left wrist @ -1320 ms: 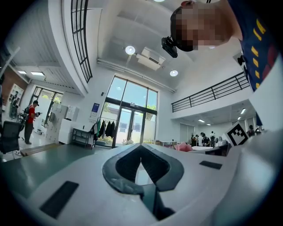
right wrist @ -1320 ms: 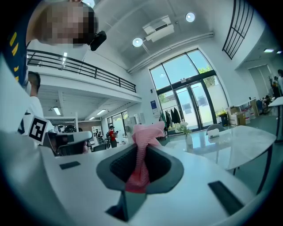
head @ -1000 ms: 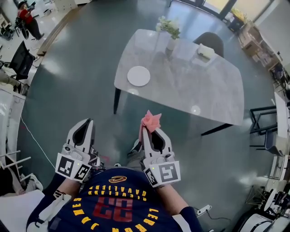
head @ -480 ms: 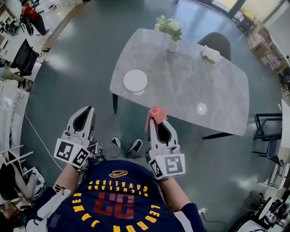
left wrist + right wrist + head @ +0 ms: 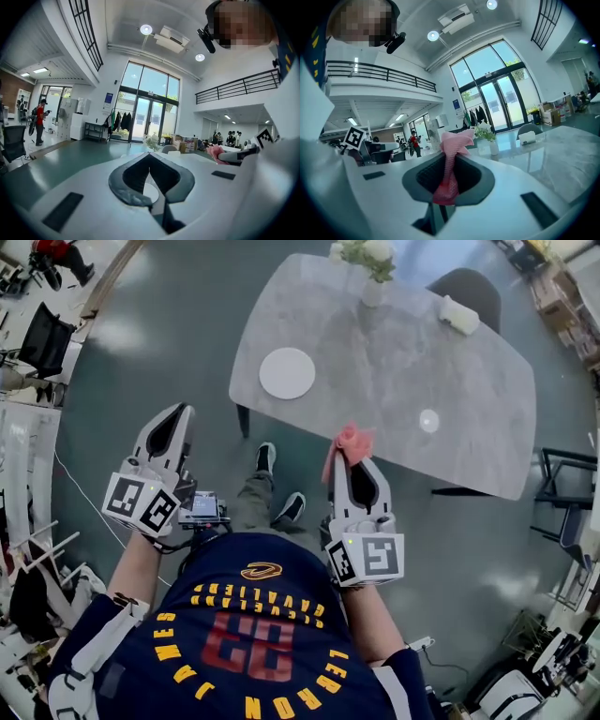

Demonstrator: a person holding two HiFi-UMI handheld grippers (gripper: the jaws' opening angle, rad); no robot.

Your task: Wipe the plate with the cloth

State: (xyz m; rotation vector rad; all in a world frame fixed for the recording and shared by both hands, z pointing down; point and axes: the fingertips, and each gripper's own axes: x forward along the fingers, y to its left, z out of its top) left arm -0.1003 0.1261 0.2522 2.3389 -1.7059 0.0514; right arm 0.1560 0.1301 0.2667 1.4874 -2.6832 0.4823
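Grey-green floor (image 5: 169,324) spreads under us in a tall hall with glass doors (image 5: 149,119), and a pale marble worktop (image 5: 403,371) stands ahead. We take the white plate (image 5: 287,373) as our mark. It lies flat on the worktop near the nearer left corner, with nothing on it. Well to the right of the plate, at the far edge, stands a vase of white flowers (image 5: 372,277). Farther right of the plate again, a small white box (image 5: 458,315) sits in front of a dark chair (image 5: 473,285).

Our left tongs (image 5: 178,414) hang over the floor, on our side of the plate and to its left, clear of the worktop. Their jaws are pressed together with nothing between them.

Our right tongs (image 5: 345,456) are to the right of the plate and nearer to us. Their jaws are clamped on a pink cloth (image 5: 349,441), which runs down between the pads and bunches up past the tips. From the head view the cloth overlaps the worktop's near edge, well apart from the plate and not touching it. We cannot tell whether the cloth touches the worktop.

Both tongs point roughly level toward the worktop. On our side of the plate, our shoes (image 5: 265,457) stand on the floor between the two tongs.
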